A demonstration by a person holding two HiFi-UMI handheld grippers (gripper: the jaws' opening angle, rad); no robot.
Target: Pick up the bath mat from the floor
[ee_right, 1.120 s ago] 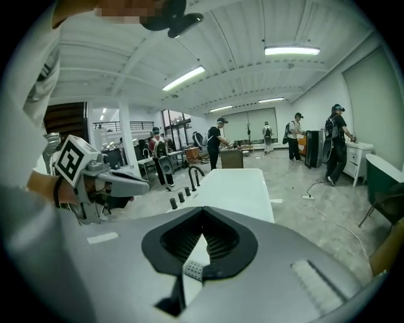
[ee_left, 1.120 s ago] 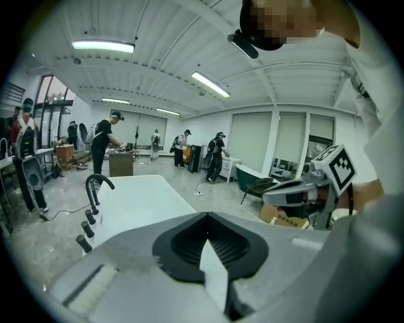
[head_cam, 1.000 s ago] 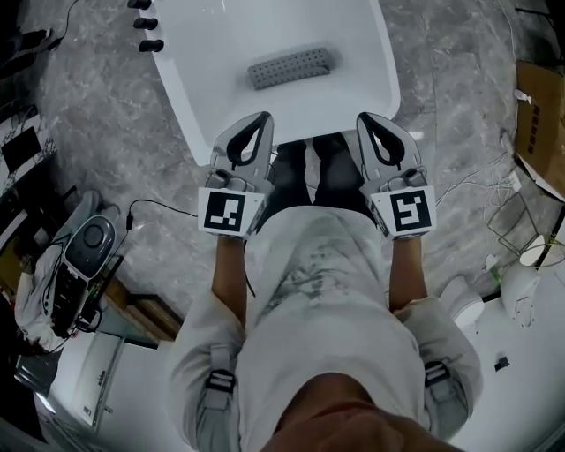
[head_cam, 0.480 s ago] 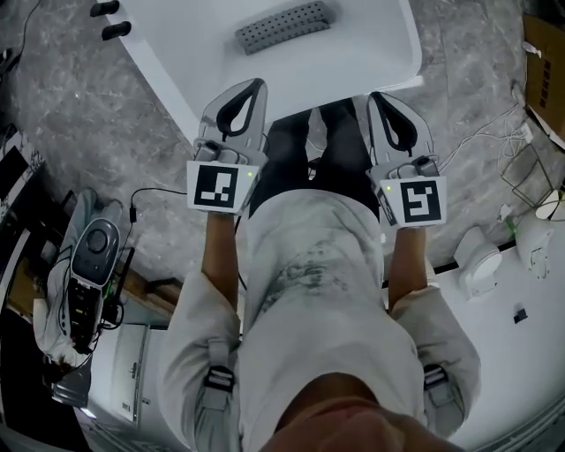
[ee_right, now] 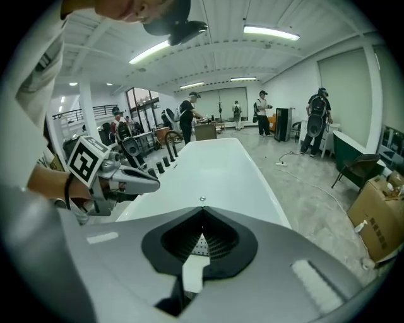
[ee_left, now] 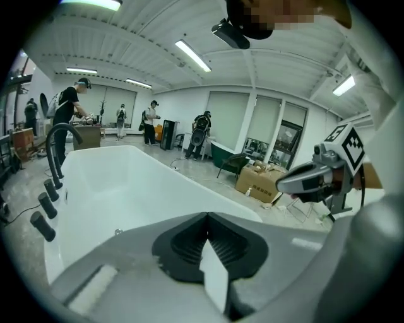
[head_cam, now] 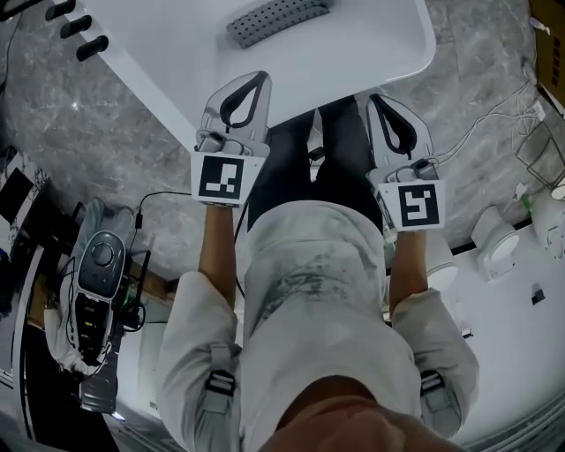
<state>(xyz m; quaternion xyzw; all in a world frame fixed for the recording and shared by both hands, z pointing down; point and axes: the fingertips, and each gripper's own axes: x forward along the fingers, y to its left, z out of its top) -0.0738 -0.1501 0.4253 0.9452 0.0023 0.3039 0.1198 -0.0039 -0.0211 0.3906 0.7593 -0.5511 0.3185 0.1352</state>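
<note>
Glossy white bathtub (head_cam: 371,53) — polished grey marbled floor (head_cam: 106,150) — matt, dimpled grey bath mat (head_cam: 276,19)

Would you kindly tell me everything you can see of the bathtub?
The bathtub is white, glossy and long, on a grey marbled floor. Black tap fittings line its left rim. A grey dotted pad lies inside. The left gripper and right gripper, both shut and empty, hang by its near end.

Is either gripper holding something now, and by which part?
Nothing is held: the left gripper and the right gripper both have their jaws together, with nothing between them.
</note>
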